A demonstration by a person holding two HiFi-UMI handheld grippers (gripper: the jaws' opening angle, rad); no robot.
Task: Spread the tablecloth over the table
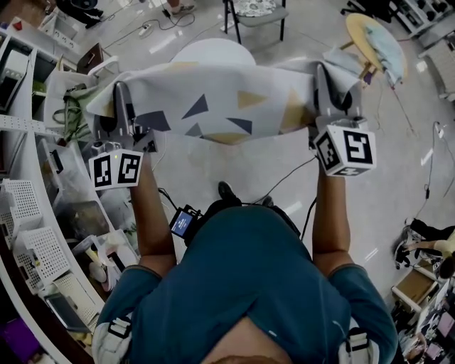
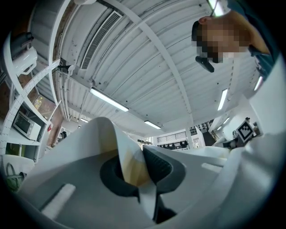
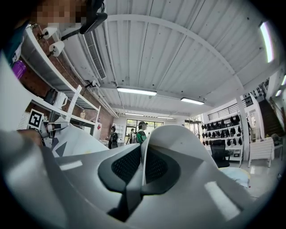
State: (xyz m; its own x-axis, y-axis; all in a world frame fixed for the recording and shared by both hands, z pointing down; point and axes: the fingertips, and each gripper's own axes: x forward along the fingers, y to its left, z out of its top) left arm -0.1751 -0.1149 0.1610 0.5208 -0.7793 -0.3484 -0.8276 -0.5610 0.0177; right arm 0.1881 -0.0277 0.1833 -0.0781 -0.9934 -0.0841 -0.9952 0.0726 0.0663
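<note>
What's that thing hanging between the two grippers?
The tablecloth, white with grey and yellow triangles. The left gripper and the right gripper each pinch an edge, and the head view shows it stretched between them.

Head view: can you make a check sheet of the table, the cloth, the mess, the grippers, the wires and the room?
Surface: round white table, partly hidden by the cloth.
Job's things: patterned tablecloth, held up and stretched between both grippers.
Clutter: crowded shelves at the left.
Grippers: left gripper and right gripper, each shut on the tablecloth.
Cables: black cable over the floor.
Surroundings: chair beyond the table.
</note>
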